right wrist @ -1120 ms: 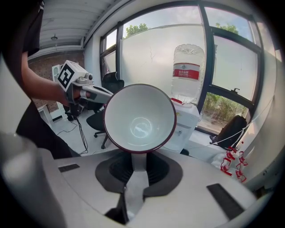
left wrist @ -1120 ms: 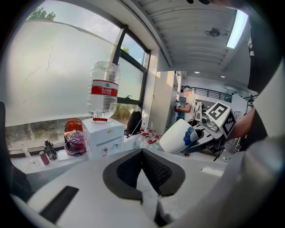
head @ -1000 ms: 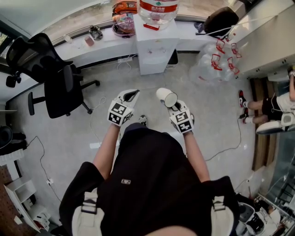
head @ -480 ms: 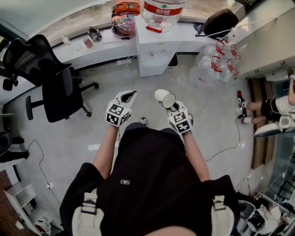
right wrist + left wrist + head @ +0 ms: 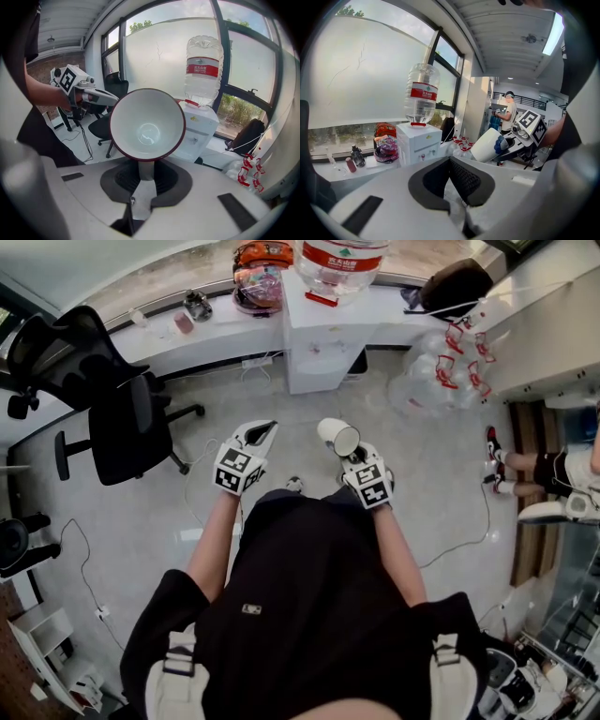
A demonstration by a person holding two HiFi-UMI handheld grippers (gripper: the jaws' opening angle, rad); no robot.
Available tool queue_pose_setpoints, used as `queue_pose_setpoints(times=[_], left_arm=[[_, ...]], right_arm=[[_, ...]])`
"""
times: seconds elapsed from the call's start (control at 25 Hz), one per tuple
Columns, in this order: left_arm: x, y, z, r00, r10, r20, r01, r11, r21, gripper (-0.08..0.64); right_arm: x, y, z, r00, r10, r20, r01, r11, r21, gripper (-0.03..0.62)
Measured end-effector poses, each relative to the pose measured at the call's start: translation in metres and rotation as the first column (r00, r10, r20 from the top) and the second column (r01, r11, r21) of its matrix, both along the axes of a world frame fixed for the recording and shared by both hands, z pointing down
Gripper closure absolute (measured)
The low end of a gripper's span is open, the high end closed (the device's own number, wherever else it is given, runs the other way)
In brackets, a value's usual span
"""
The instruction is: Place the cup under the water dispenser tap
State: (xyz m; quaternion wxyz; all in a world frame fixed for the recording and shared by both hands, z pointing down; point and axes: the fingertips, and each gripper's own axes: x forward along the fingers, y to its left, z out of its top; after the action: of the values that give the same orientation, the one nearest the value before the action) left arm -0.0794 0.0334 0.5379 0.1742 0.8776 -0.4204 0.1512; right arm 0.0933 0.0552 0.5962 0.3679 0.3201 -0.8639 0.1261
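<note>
- Head view: the water dispenser [image 5: 317, 343] stands against the curved counter [image 5: 187, 334] with a large bottle [image 5: 339, 261] upended on top. A black office chair [image 5: 117, 404] is off to the left and a heap of clear bags [image 5: 433, 371] to the right, with floor [image 5: 309, 409] between the dispenser and both grippers
- The cup [image 5: 339, 437] is held out ahead of the person, well apart from the dispenser, in the right gripper [image 5: 352, 456]. It is white and tipped on its side, just as a second ago
- Left gripper view: the left gripper [image 5: 449, 161] has its jaws together on nothing. Beyond them sit the dispenser, a bowl of bright packets [image 5: 386, 146] and a small dark bottle [image 5: 357, 156] on the counter – the cup hangs at the right
- Right gripper view: the jaws are clamped on the cup's handle [image 5: 146, 169]. The mouth faces the camera – white inside, dark red rim, empty – and covers part of the dispenser behind it
</note>
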Motion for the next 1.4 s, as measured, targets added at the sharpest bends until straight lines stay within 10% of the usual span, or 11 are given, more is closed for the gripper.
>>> queue_pose_setpoints(times=[1.4], left_arm=[[-0.024, -0.104, 0.051, 0.961, -0.277, 0.017, 0.277, 0.95, -0.142, 0.563]], right_arm=[[-0.018, -0.173, 0.087, 0.964, -0.26, -0.052, 0.244, 0.947, -0.207, 0.557]])
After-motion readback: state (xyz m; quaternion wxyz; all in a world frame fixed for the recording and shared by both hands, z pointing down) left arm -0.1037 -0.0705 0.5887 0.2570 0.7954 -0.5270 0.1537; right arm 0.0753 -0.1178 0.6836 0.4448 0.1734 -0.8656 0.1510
